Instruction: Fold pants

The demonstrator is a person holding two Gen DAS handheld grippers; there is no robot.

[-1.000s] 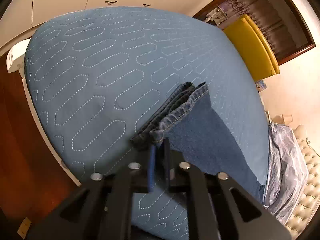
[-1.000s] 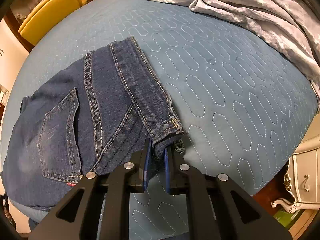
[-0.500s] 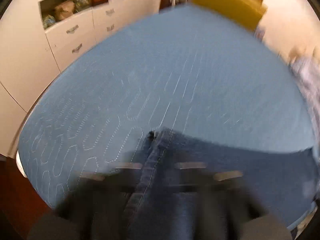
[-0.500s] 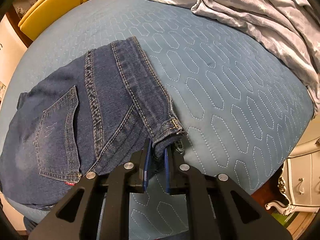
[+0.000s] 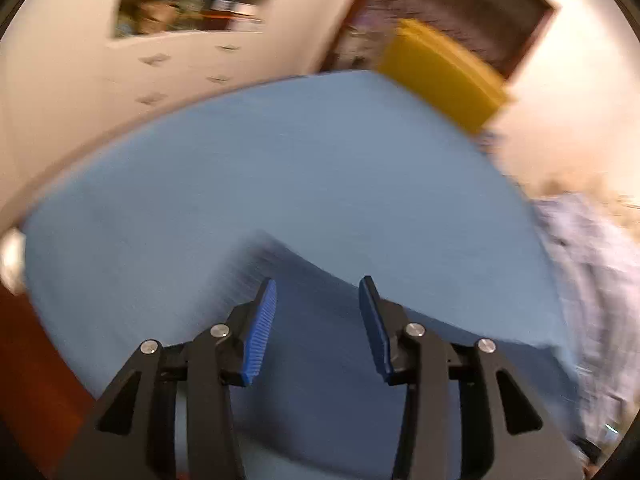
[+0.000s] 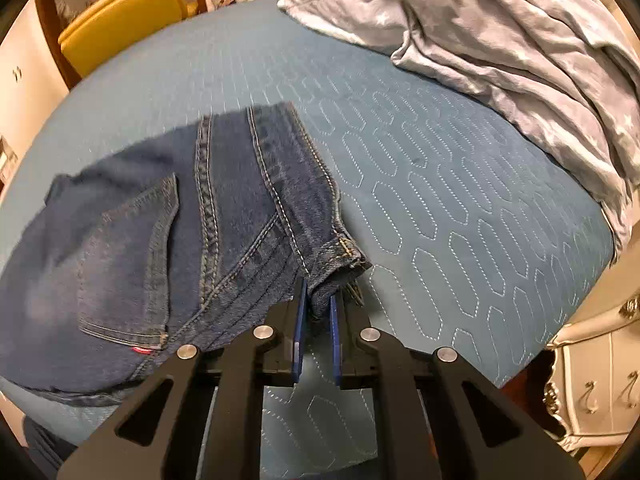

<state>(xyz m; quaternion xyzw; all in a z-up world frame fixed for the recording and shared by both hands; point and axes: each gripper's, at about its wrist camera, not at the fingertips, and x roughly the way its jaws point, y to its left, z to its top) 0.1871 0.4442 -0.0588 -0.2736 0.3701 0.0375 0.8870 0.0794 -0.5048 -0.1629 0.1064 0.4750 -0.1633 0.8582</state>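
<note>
Dark blue jeans point(image 6: 168, 232) lie folded on the blue quilted bed point(image 6: 460, 208), back pocket up. My right gripper point(image 6: 318, 304) is shut on the jeans' hem corner at their near right end. In the blurred left wrist view, my left gripper point(image 5: 318, 292) is open and empty, its blue pads point(image 5: 262, 332) apart above the jeans point(image 5: 320, 360), which lie below and between the fingers on the bed point(image 5: 280, 168).
A crumpled grey star-print duvet point(image 6: 520, 40) covers the bed's far right. A yellow chair point(image 6: 120, 12) stands beyond the bed; it also shows in the left wrist view point(image 5: 440, 68). A white dresser point(image 6: 592, 380) is at the right. White cabinets point(image 5: 180, 52) stand behind the bed.
My left gripper has let go of the jeans, opened and swung up and away. My right gripper stays shut on the hem corner.
</note>
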